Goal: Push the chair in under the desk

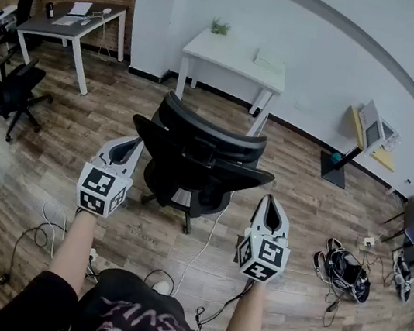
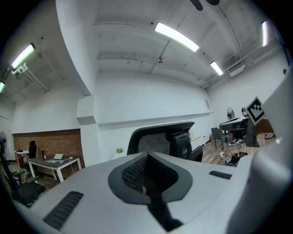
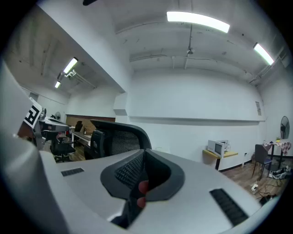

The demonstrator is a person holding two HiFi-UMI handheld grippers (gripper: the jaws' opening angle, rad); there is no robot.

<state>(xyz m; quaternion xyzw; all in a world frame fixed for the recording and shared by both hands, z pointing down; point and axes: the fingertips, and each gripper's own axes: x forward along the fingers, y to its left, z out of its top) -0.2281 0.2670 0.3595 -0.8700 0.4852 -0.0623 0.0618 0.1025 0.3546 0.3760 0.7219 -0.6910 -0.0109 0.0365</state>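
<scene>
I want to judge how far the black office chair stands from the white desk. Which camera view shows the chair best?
The head view: the office chair shows almost whole from above, with the white desk beyond it. The left gripper view and right gripper view show only its mesh backrest.

Office: white desk (image 1: 226, 52), swivel chair (image 1: 196, 159), ceiling strip lights (image 2: 176, 36).

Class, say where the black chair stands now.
The black chair stands mid head view, on the wood floor between the left gripper and right gripper, short of the white desk beyond it.
</scene>
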